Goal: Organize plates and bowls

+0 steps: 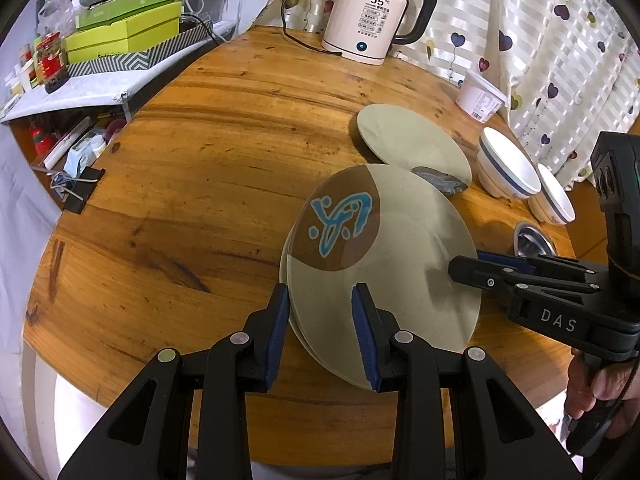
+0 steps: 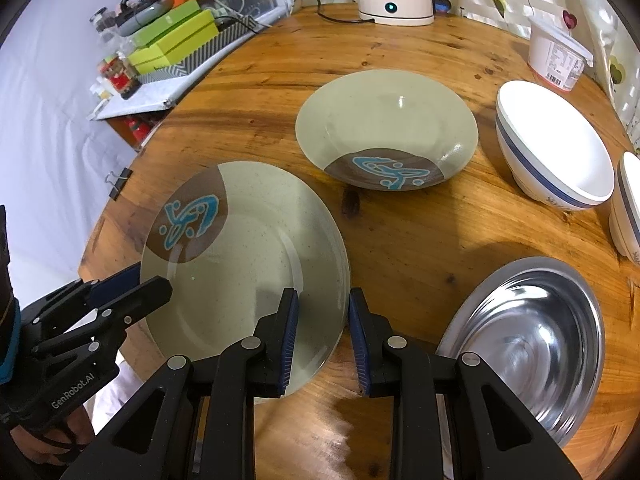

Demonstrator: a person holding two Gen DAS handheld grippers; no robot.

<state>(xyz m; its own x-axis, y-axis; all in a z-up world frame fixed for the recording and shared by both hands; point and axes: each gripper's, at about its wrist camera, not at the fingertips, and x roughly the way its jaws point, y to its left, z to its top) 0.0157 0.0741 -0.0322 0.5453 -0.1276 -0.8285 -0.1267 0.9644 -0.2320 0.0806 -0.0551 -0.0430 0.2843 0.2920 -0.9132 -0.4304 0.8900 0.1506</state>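
Observation:
A stack of grey-green plates [image 1: 392, 280] [image 2: 248, 248], brown patch and blue motif on top, sits over the near part of the round wooden table [image 1: 200, 160]. My left gripper [image 1: 322, 332] [image 2: 150, 284] is shut on the stack's rim at one side, one pad on top and one under the edge. Opposite it, my right gripper [image 2: 322, 336] [image 1: 468, 264] is shut on the other rim in the same way. A matching deep plate [image 2: 384, 120] [image 1: 404, 136] lies alone farther back. Two white bowls with a blue band [image 2: 560, 152] [image 1: 508, 164] stand at the right.
A steel bowl [image 2: 536, 328] [image 1: 534, 240] lies just right of the stack. A white kettle [image 1: 372, 16] with its cord and a white tub [image 2: 556, 56] stand at the table's far edge. A black binder clip [image 1: 80, 192] lies at the left edge. A cluttered shelf [image 1: 80, 92] adjoins the table.

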